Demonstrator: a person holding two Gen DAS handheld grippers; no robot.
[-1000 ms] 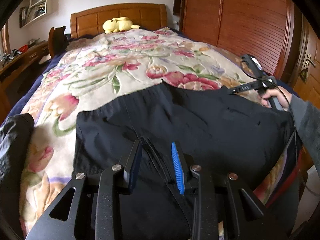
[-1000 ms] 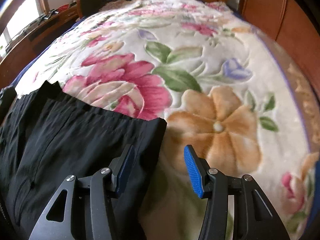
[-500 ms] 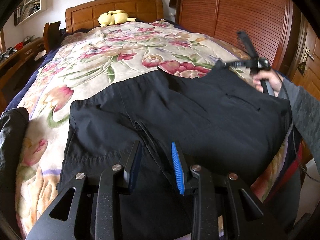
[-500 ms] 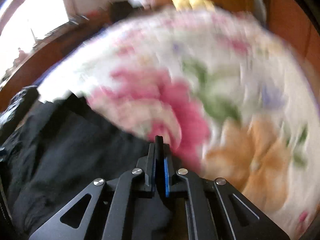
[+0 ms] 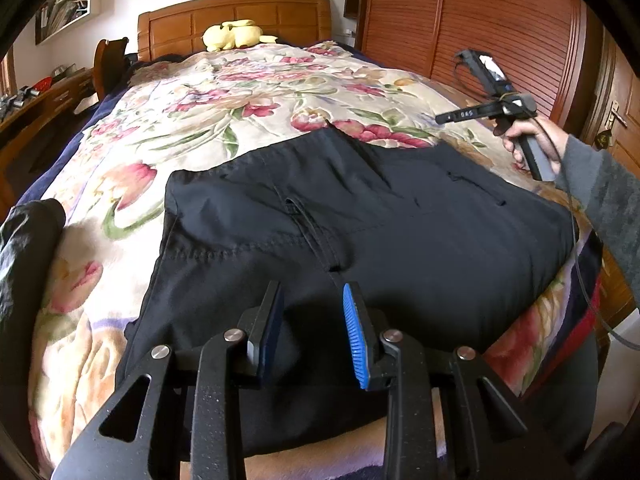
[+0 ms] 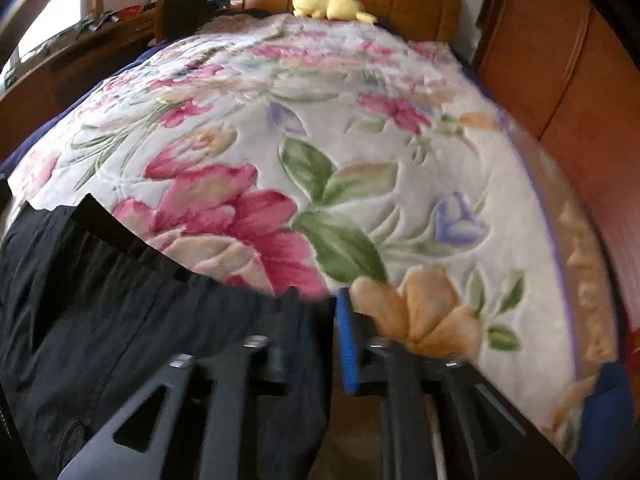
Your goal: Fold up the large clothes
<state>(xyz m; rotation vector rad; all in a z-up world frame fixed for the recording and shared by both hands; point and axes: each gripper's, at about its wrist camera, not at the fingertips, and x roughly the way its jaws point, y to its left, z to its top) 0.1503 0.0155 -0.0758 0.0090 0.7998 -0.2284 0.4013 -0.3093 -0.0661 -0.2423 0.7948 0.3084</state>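
I see the black trousers (image 5: 360,220) spread flat across the lower half of the frame on the floral blanket (image 5: 224,120) of the bed. My left gripper (image 5: 312,328) hovers over them, jaws parted, grasping nothing. My right gripper (image 6: 316,332), blurred at the lower centre of its own view, is opening at the trousers' waistband corner; cloth shows between its jaws, unpressed.
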